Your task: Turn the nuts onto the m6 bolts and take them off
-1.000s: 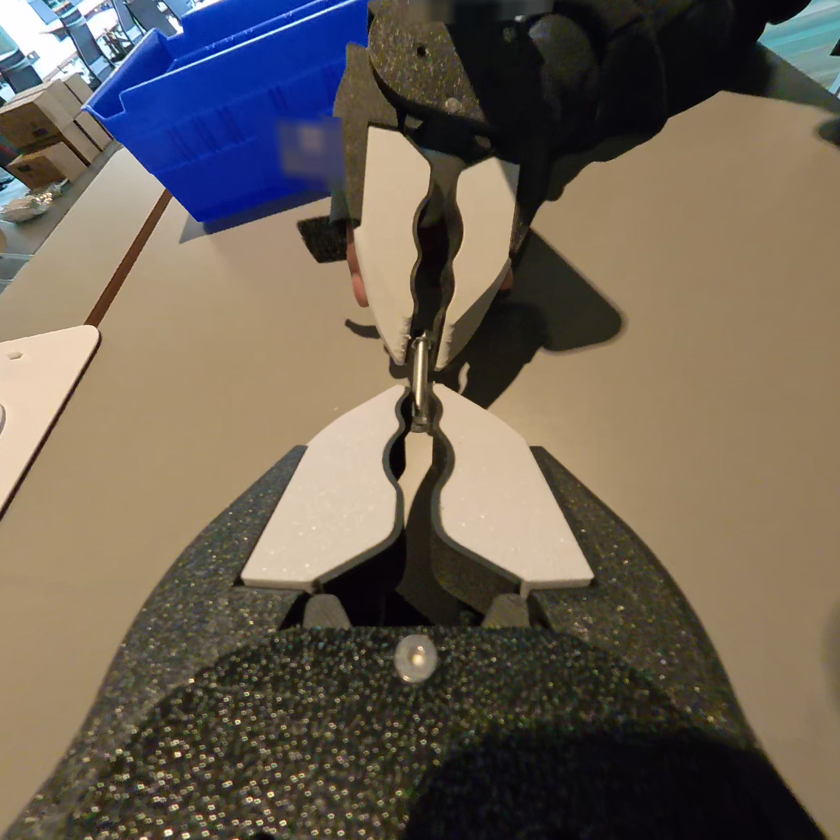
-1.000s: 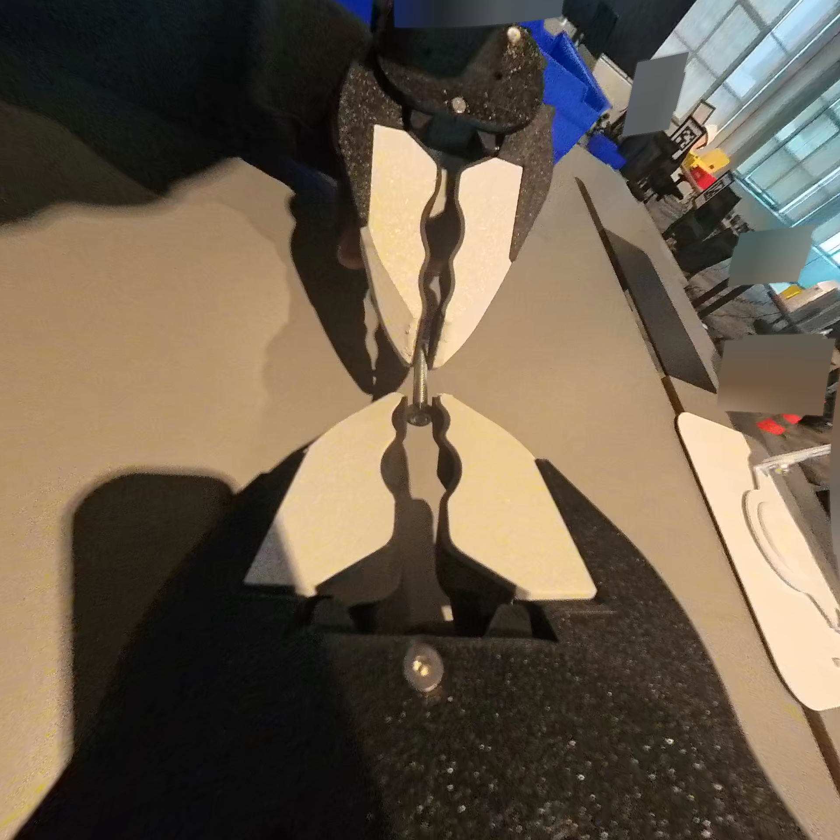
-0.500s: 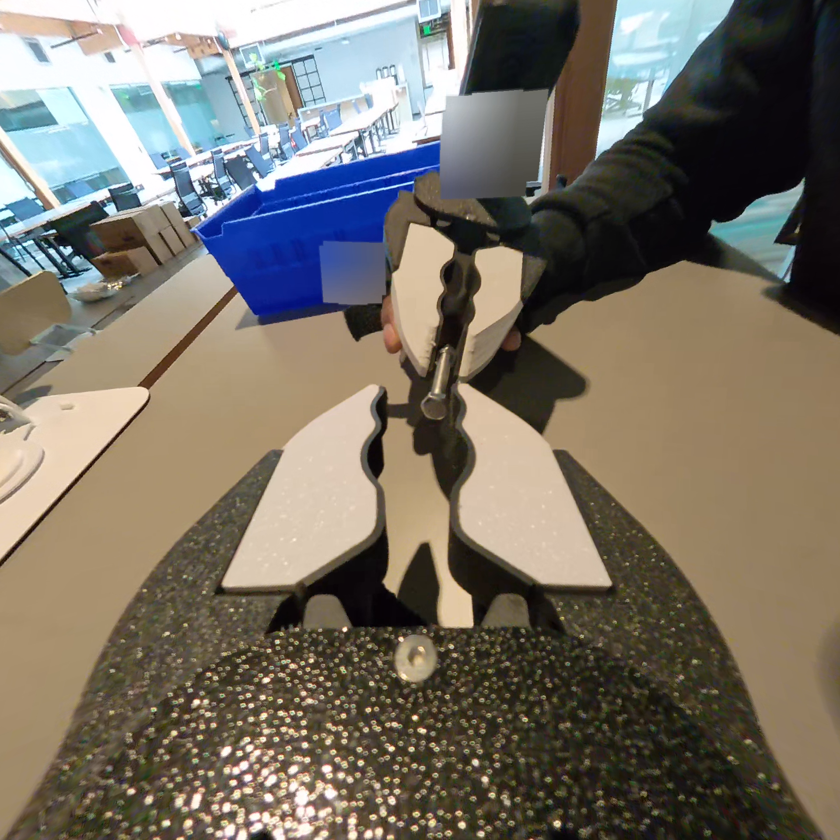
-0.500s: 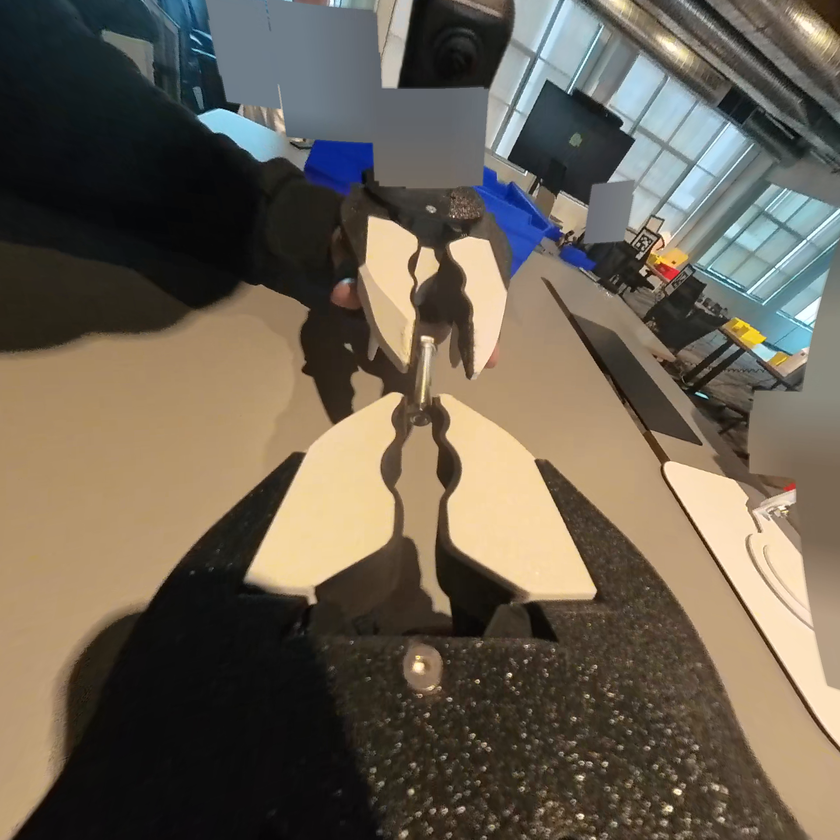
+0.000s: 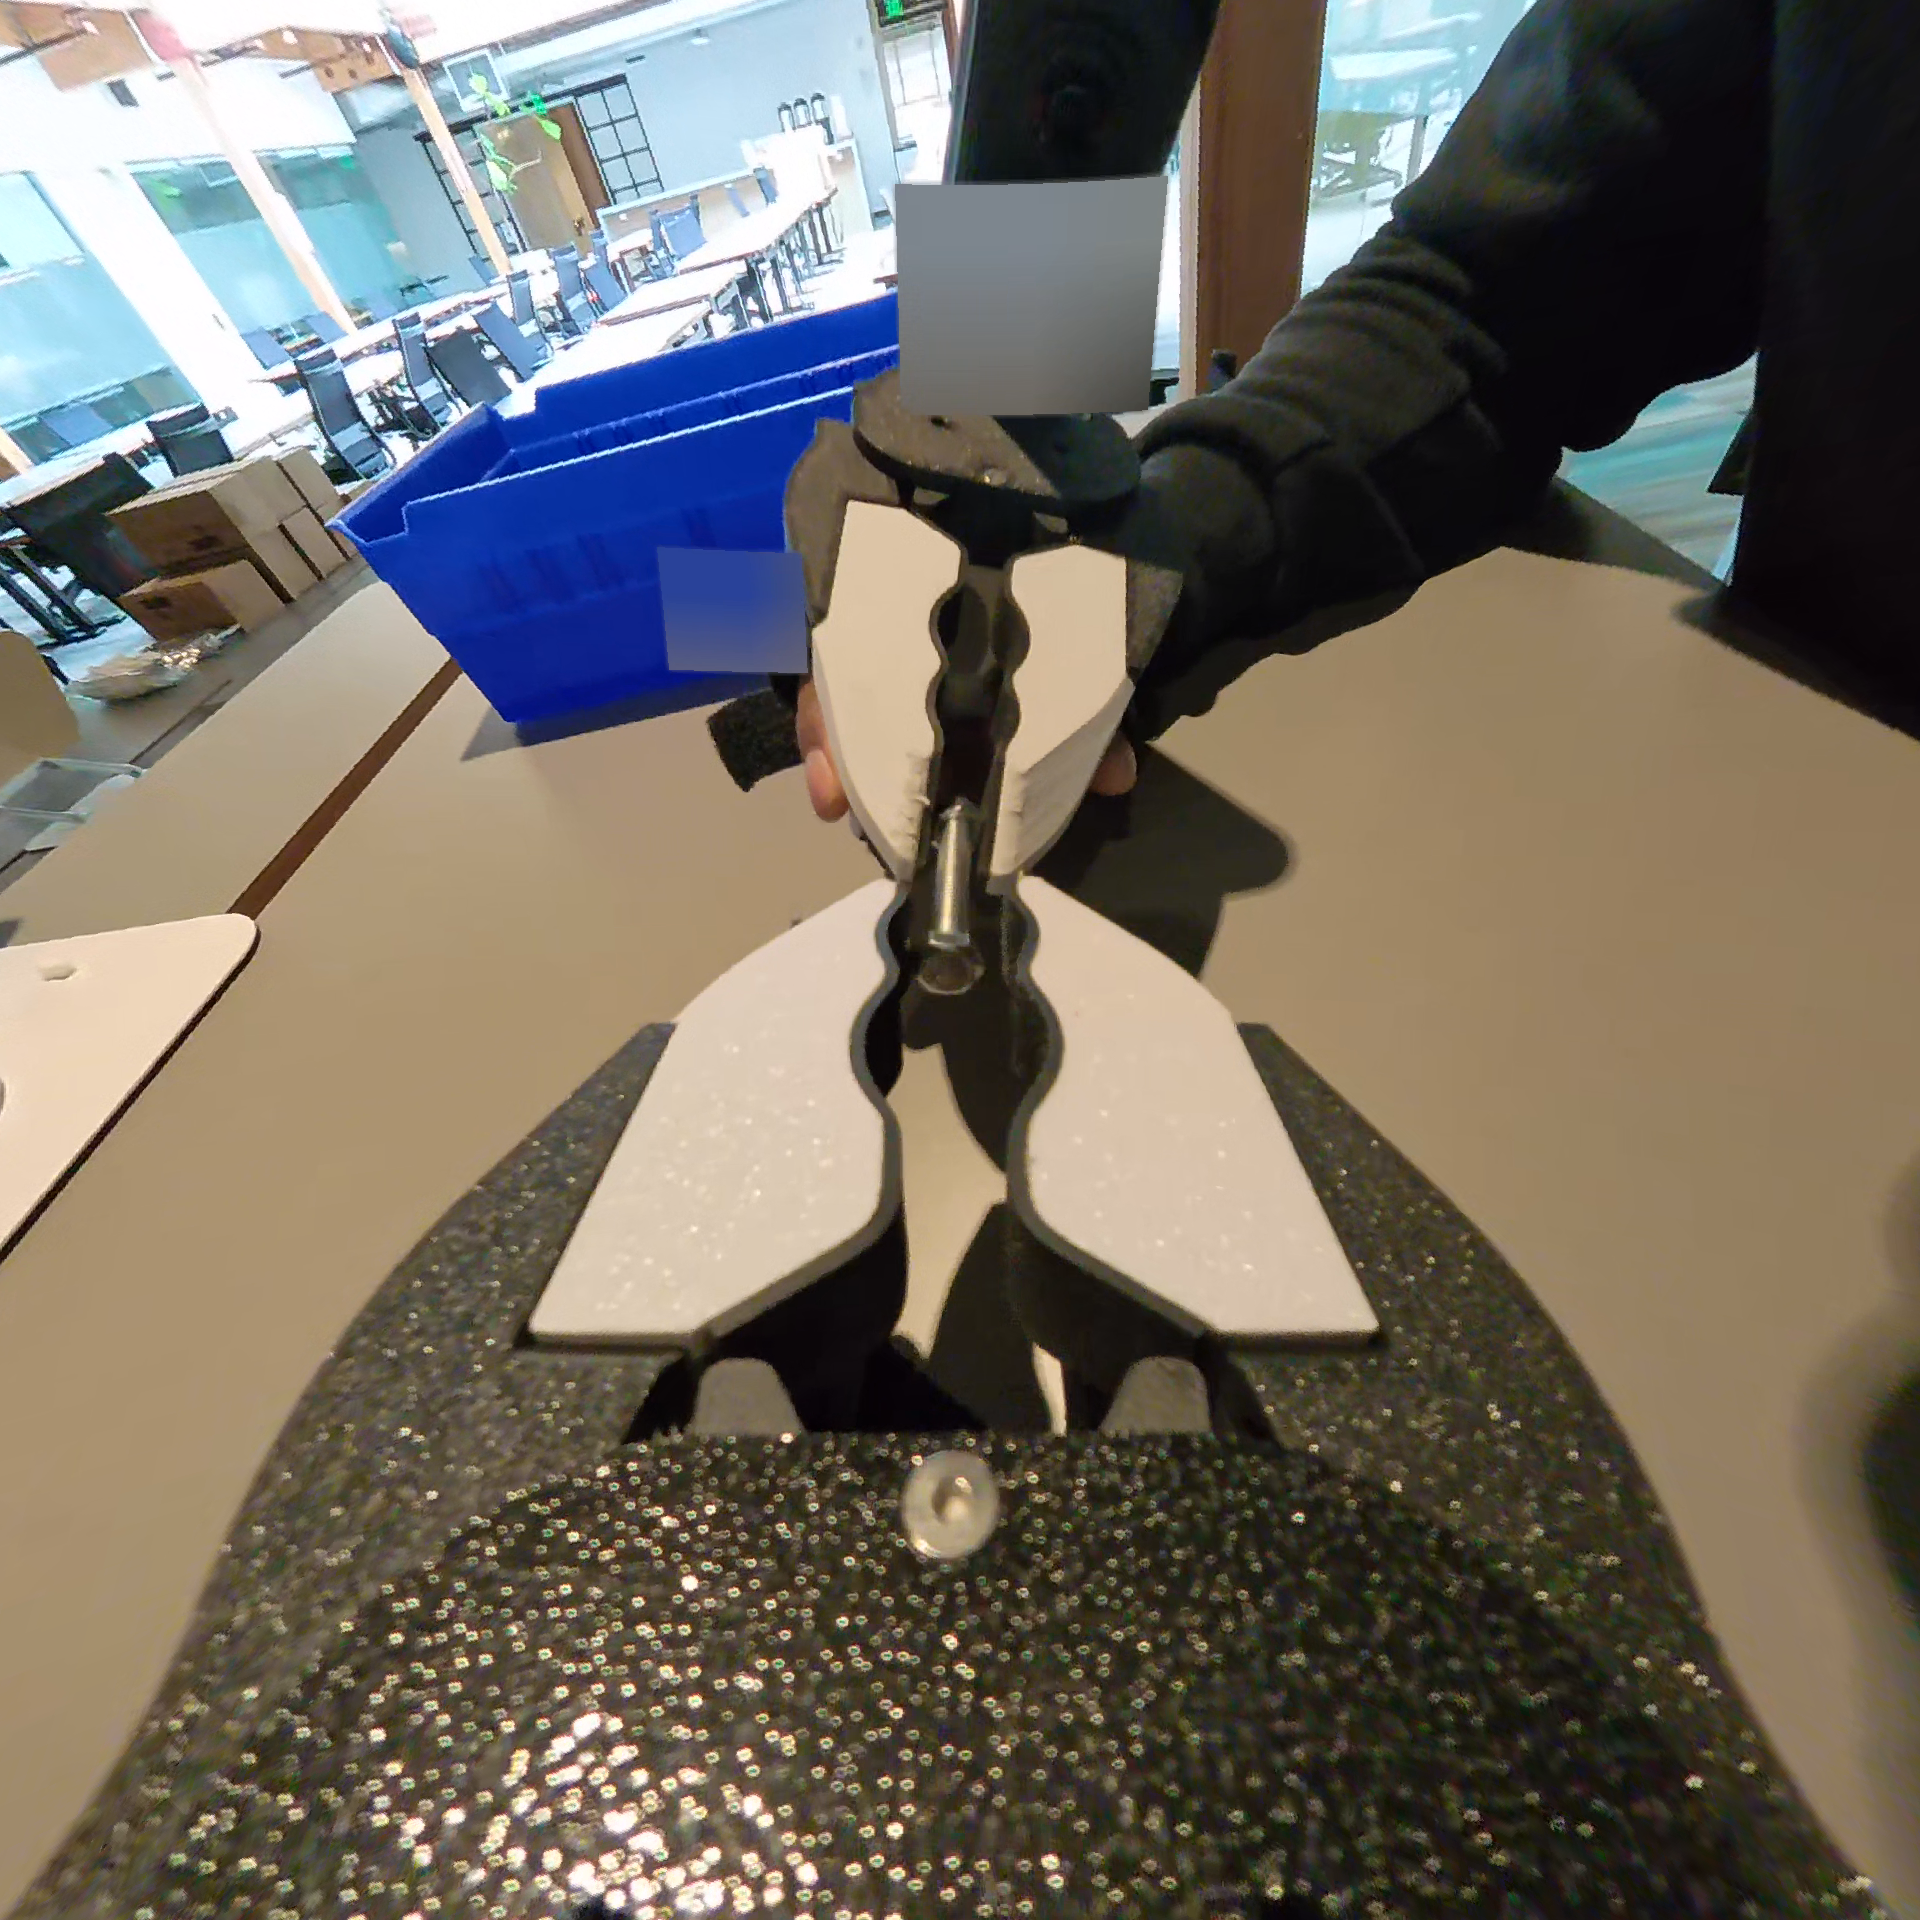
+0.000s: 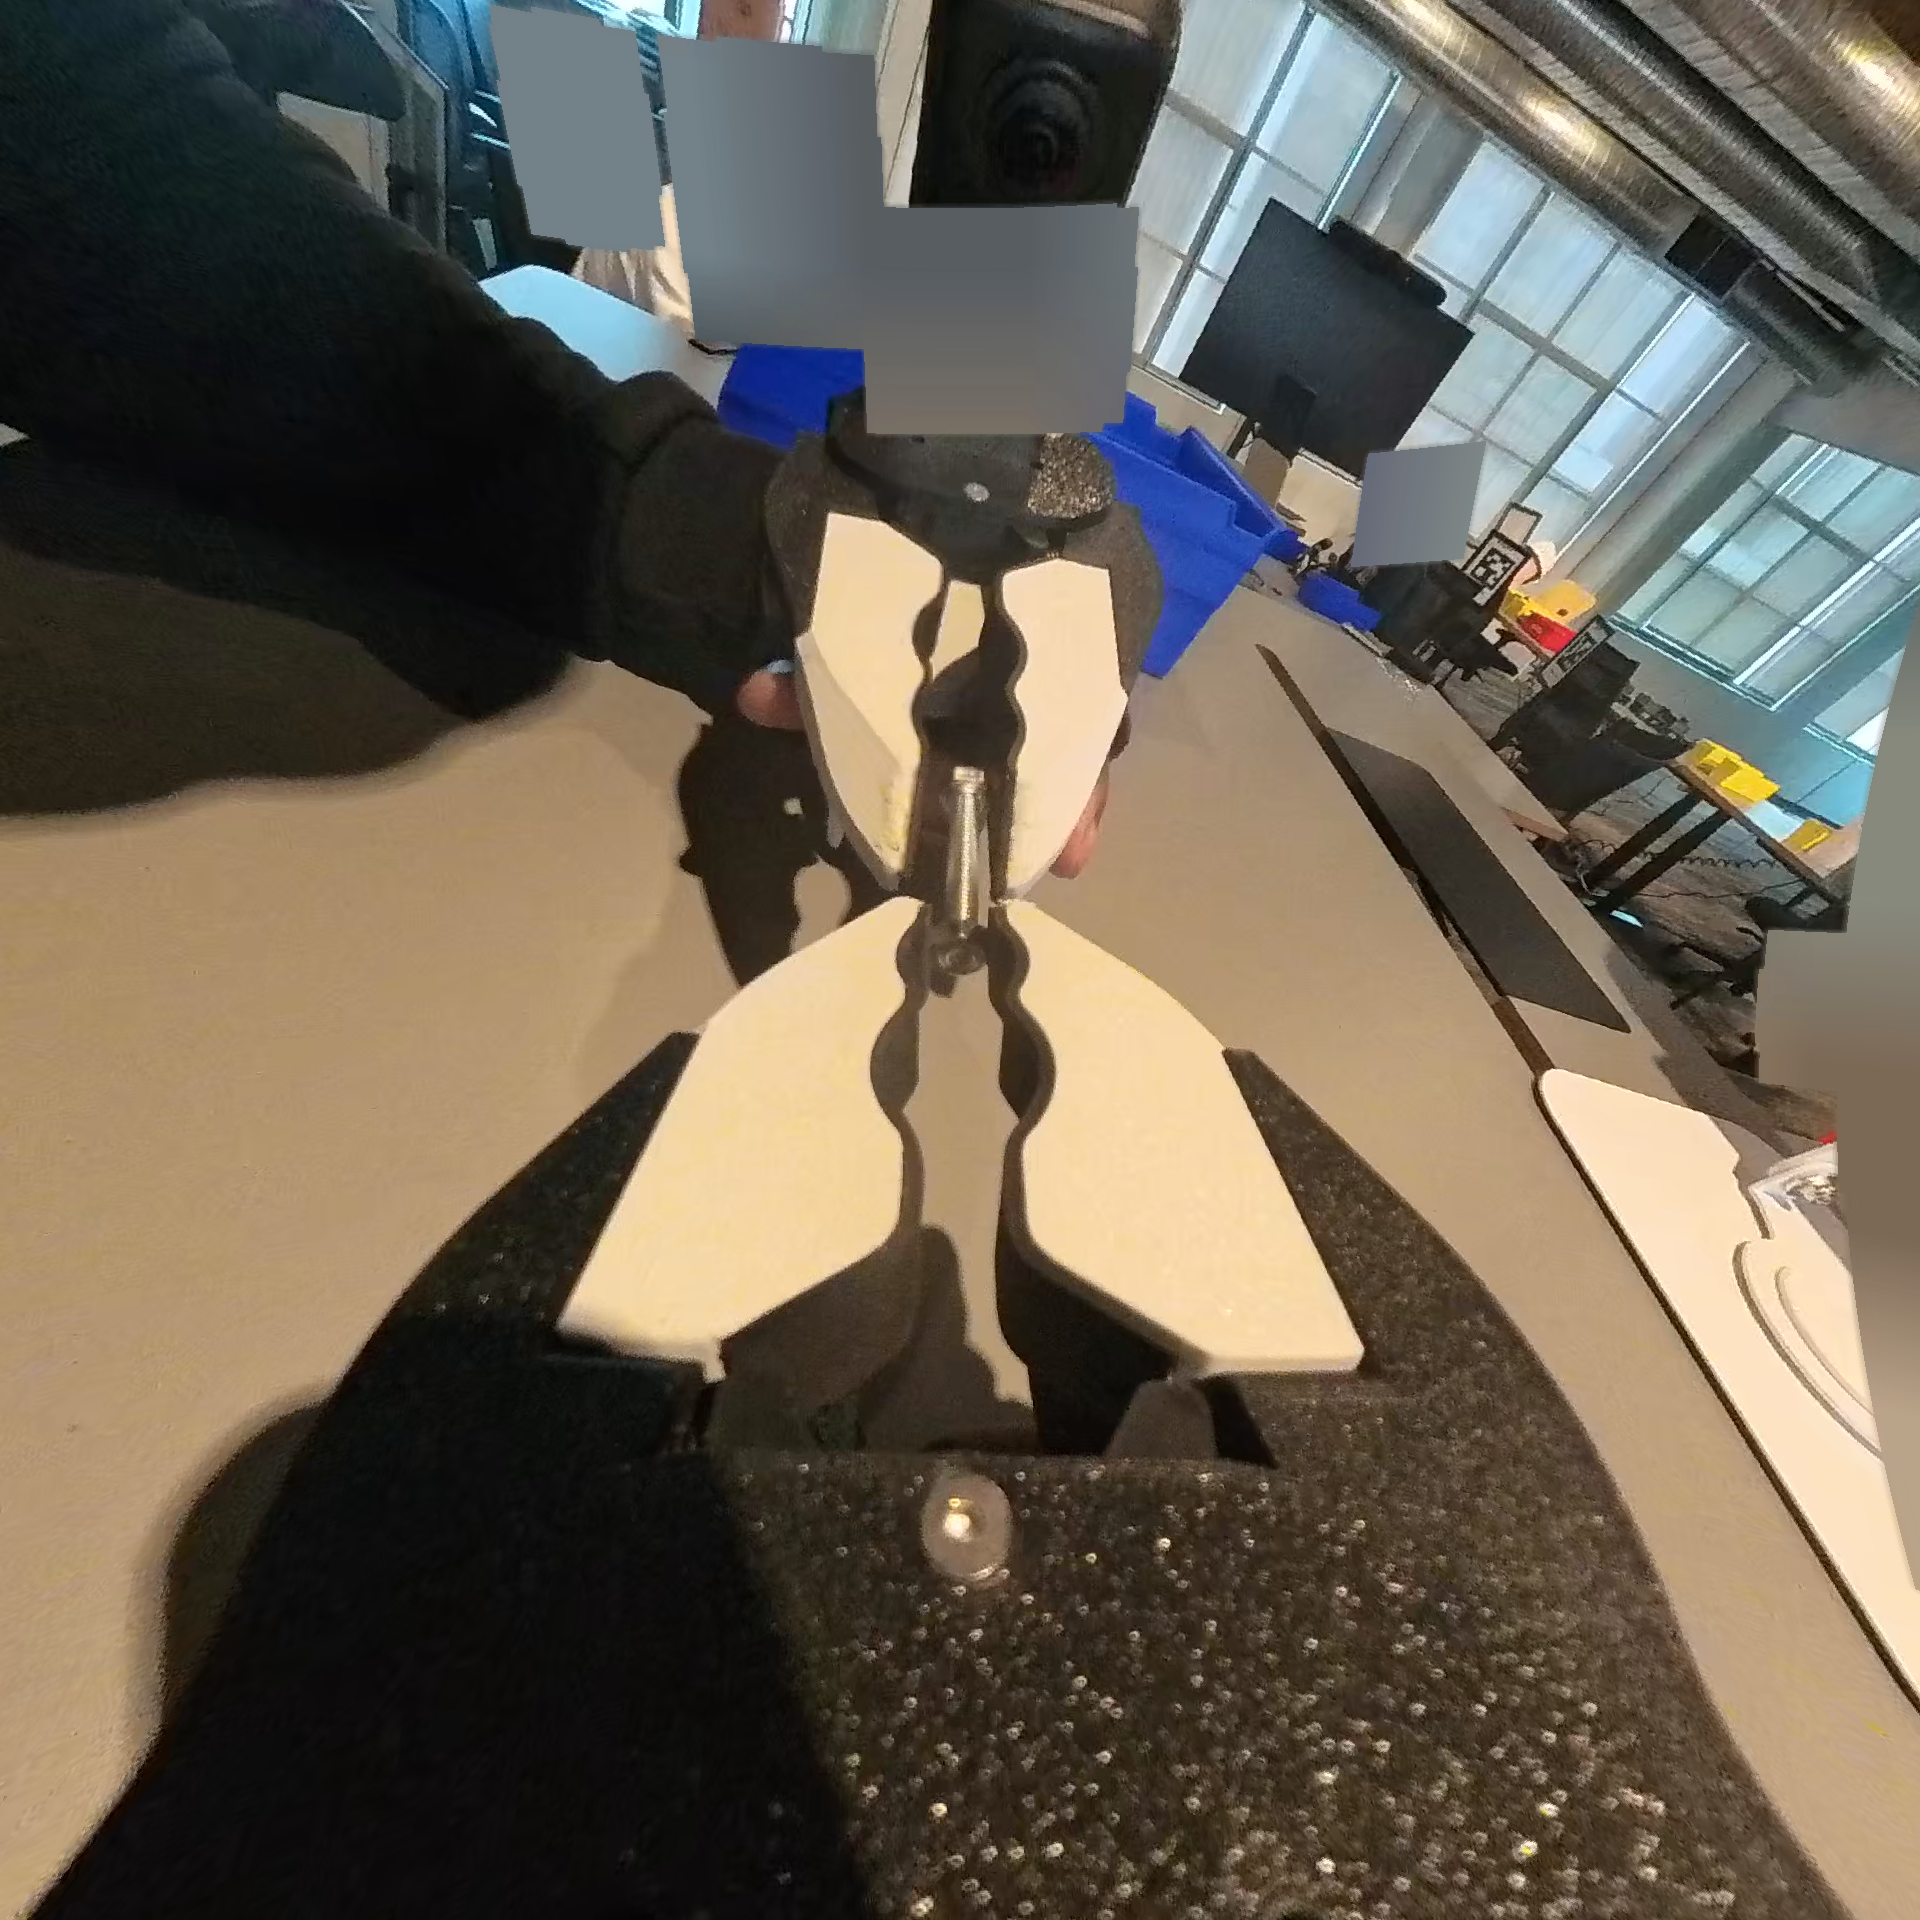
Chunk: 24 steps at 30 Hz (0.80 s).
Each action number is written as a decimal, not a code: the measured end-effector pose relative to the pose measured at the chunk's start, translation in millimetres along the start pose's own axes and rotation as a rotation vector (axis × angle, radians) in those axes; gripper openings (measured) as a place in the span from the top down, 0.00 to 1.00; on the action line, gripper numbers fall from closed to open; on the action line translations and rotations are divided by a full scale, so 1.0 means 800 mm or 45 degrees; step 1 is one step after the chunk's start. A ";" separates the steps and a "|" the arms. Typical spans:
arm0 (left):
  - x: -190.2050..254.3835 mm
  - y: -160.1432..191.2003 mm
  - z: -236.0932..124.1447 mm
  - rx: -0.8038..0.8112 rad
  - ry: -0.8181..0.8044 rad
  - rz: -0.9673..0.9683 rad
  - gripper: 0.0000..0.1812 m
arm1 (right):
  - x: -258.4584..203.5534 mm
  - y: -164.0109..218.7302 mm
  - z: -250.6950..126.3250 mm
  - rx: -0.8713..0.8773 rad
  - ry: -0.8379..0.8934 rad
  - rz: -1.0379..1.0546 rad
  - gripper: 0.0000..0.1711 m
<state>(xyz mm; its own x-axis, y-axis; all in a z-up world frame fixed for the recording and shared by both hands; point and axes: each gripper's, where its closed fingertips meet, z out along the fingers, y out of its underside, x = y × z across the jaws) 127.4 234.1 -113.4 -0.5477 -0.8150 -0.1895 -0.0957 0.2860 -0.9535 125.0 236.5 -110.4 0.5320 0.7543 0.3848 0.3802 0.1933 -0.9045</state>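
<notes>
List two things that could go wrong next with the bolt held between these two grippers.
1. The bolt hangs above the table, pinched only at the very tips of the right gripper. A twist could make it slip and drop.
2. The left gripper has its jaws slightly apart around the bolt's other end. Closing off-centre could knock the bolt askew.

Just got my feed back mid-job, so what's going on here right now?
A person holds a gripper in each hand, tip to tip above the grey table, with one silver bolt running between them. The right gripper is shut on its end of the bolt. The left gripper has its jaws slightly apart around the other end, with a gap showing on both sides, so it is not gripping. Whether a nut is on the bolt is too small to tell.
</notes>
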 end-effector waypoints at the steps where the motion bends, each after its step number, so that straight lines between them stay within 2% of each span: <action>1: 0.000 0.000 0.000 0.003 -0.001 -0.002 0.92 | -0.001 0.000 0.000 -0.002 -0.003 -0.004 0.94; 22: 0.001 -0.003 0.001 0.021 0.004 0.011 0.95 | -0.002 0.002 0.004 -0.021 -0.007 -0.019 0.94; 24: -0.001 -0.004 0.001 0.027 -0.005 0.000 0.95 | 0.001 0.002 0.003 -0.013 0.014 -0.017 0.91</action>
<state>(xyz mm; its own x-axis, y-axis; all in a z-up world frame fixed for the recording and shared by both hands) 128.6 233.7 -110.6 -0.5442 -0.8170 -0.1908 -0.0779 0.2756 -0.9581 124.1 238.4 -111.7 0.5350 0.7447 0.3990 0.3951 0.1970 -0.8973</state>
